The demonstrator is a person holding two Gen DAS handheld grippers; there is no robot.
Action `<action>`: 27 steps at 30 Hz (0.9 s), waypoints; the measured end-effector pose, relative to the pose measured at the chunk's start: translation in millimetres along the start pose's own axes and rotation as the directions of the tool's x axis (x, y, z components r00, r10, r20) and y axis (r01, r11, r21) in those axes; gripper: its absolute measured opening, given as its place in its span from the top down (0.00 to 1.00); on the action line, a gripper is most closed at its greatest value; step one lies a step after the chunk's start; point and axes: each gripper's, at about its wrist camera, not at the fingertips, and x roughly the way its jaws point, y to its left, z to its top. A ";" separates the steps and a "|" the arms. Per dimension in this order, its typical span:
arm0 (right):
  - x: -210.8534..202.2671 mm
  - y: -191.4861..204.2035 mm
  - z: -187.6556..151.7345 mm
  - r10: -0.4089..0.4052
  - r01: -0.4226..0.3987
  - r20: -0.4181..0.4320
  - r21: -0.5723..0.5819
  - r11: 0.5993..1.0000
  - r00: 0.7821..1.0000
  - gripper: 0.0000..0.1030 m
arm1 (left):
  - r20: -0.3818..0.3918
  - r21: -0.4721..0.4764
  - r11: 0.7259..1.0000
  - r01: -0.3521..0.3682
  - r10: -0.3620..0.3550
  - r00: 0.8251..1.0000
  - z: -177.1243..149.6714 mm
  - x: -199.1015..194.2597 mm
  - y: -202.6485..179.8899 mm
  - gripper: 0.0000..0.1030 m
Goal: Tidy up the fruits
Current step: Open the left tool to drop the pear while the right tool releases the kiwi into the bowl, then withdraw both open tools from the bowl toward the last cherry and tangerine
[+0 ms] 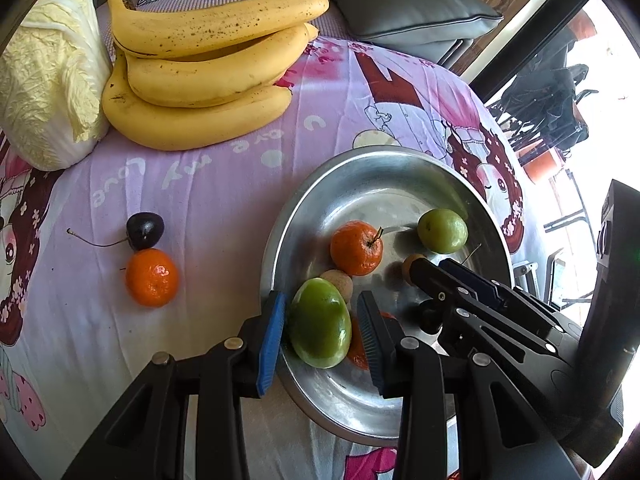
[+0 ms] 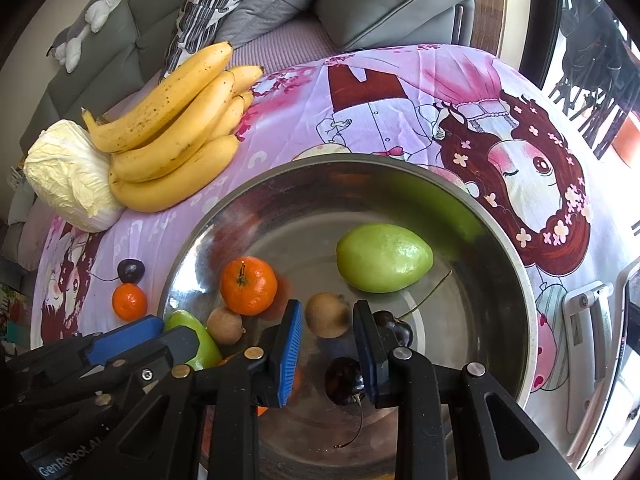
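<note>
A steel bowl (image 1: 400, 172) (image 2: 500, 240) holds a tangerine (image 1: 356, 247) (image 2: 249, 285), two green fruits (image 1: 442, 230) (image 2: 384, 257), small brown fruits (image 2: 328, 315) and dark cherries (image 2: 345, 381). My left gripper (image 1: 322, 332) is open, its pads on either side of a green fruit (image 1: 320, 322) over the bowl's near edge. My right gripper (image 2: 327, 346) is open above the bowl, a brown fruit between its tips; it also shows in the left wrist view (image 1: 452, 280). On the cloth lie a tangerine (image 1: 151, 277) (image 2: 129, 301) and a cherry (image 1: 145, 230) (image 2: 131, 271).
A bunch of bananas (image 1: 200, 68) (image 2: 180, 132) and a napa cabbage (image 1: 48, 80) (image 2: 72, 174) lie at the far left of the pink cartoon cloth (image 1: 208, 184). Grey cushions (image 1: 400, 4) sit behind. A window is on the right.
</note>
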 end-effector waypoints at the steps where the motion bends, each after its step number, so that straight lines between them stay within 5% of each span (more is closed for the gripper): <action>1: -0.4 0.0 0.1 0.001 -0.001 0.002 0.000 1.000 1.000 0.70 | 0.001 -0.004 1.000 0.004 -0.004 1.000 -0.2 -1.2 0.9 0.63; 12: -10.7 6.7 1.0 0.018 -0.017 0.038 -0.022 1.000 0.999 0.70 | 0.046 -0.066 0.998 0.010 -0.007 0.999 -1.9 -21.5 19.7 0.62; 21: -14.6 22.3 -3.3 0.027 -0.024 0.037 -0.078 0.997 0.999 0.70 | 0.054 -0.173 0.976 -0.131 0.142 0.988 -6.5 -24.8 55.1 0.61; 27: -12.0 25.7 -5.4 0.026 -0.024 0.028 -0.089 0.996 0.999 0.70 | 0.029 -0.189 0.967 -0.169 0.178 0.984 -8.4 -17.3 62.7 0.54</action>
